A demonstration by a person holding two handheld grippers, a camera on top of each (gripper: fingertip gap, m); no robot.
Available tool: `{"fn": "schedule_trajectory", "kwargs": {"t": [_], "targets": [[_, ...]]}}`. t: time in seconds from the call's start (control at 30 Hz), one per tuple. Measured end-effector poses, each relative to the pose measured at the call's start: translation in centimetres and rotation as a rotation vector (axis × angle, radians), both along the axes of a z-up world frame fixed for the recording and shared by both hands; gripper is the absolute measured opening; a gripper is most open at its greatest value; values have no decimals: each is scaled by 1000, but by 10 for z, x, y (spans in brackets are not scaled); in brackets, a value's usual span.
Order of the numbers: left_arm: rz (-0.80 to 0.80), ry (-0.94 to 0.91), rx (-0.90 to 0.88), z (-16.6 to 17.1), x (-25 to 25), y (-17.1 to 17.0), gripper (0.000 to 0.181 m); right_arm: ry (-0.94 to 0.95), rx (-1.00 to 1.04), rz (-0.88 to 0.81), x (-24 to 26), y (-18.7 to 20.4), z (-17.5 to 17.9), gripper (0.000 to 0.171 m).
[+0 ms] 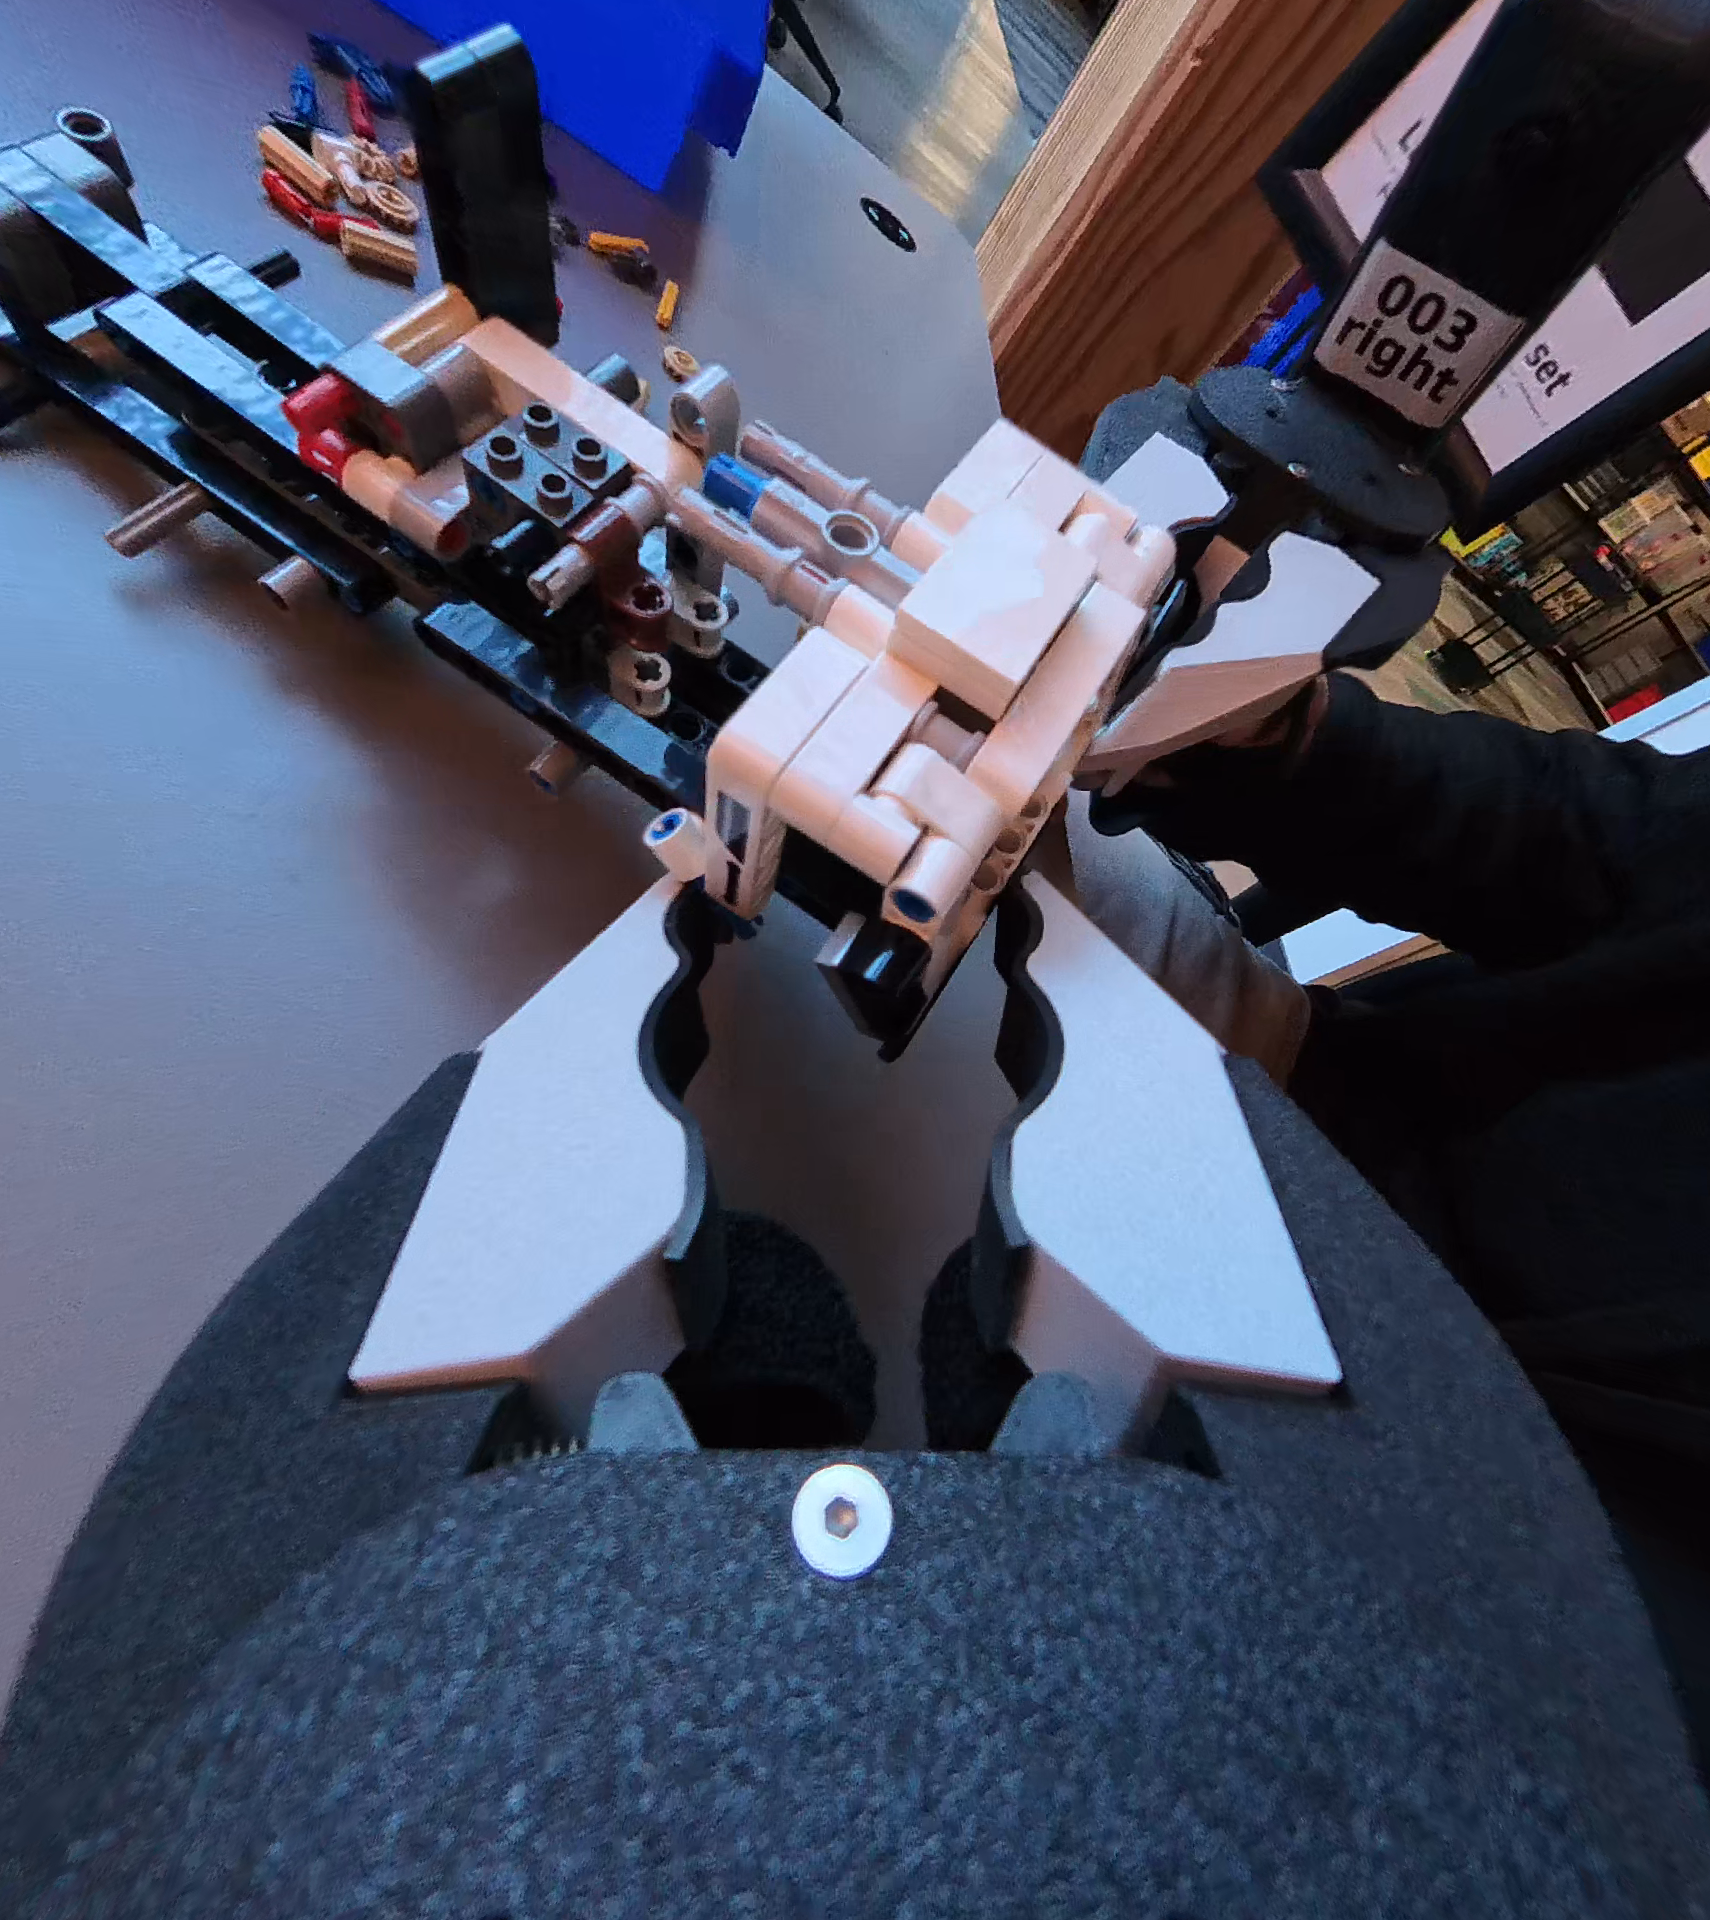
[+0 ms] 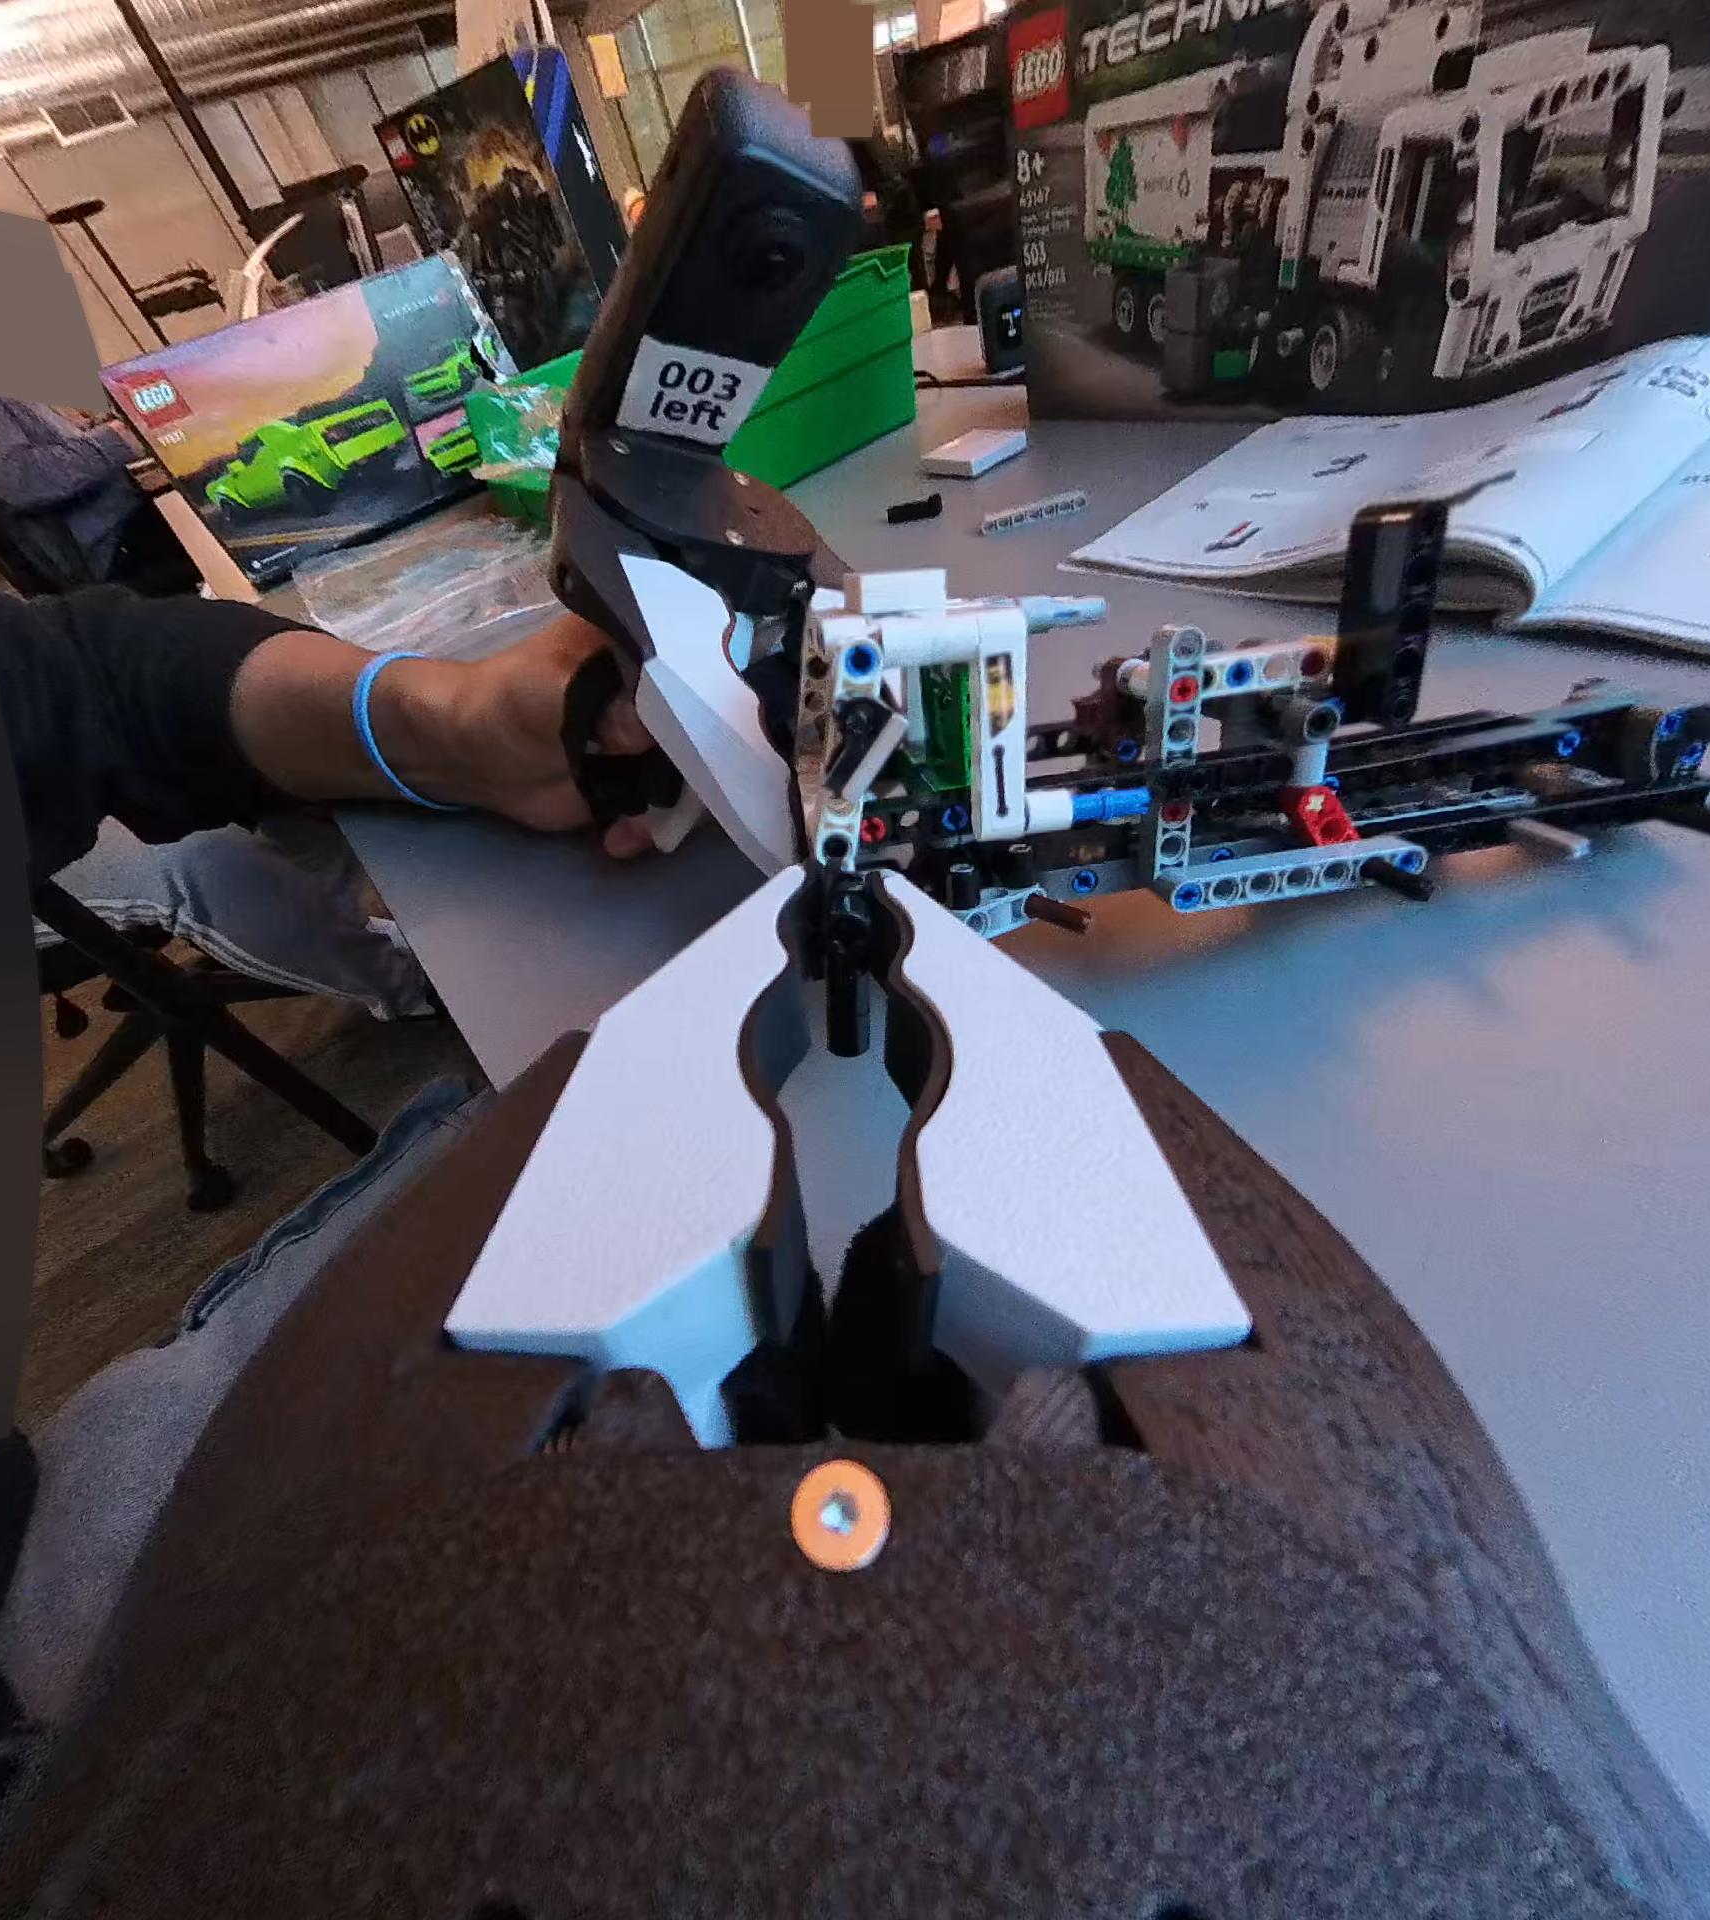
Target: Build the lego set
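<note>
Black pin [image 2: 846,997] clenched in right gripper [image 2: 843,883], tip hidden, left gripper [image 1: 846,899] released beside white cab [image 1: 934,707]

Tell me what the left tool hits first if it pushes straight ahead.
Likely the white cab at the near end of the chassis: it sits right at the open left tool tips. Depth is hard to judge; they may already touch.

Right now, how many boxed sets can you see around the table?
3. A green-car box at the left, a dark box standing behind it, and a big white-truck box at the back right. Others may be hidden.
</note>
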State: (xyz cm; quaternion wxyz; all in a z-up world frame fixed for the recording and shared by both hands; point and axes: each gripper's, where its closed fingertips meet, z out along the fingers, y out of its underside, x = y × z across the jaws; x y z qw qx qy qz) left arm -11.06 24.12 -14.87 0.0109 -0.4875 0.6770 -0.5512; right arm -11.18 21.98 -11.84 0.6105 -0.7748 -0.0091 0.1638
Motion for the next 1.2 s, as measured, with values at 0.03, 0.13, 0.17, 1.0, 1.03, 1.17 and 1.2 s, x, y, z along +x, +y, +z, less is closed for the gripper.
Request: {"fn": "schedule_trajectory", "kwargs": {"t": [0.03, 0.13, 0.17, 1.0, 1.03, 1.17, 1.2], "targets": [[-2, 2, -6, 0, 0, 0, 54, -13, 10, 0, 0, 0, 1, 6], [-6, -1, 2, 0, -1, -1, 54, -74, 38, 2, -1, 0, 2, 6], [-7, 0, 0, 0, -1, -1, 54, -75, 36, 3, -1, 0, 1, 6], [24, -1, 73, -5, 5, 0, 54, -131, -126, -19, 1, 0, -13, 6], [28, 2, 70, -5, 5, 1, 55, -118, -124, -13, 2, 0, -12, 6], [36, 8, 129, -11, 7, 2, 55, -99, -127, 18, 5, 0, -18, 6], [33, 4, 172, -14, 7, 3, 55, -110, -165, 40, 3, -3, -23, 6]]}}
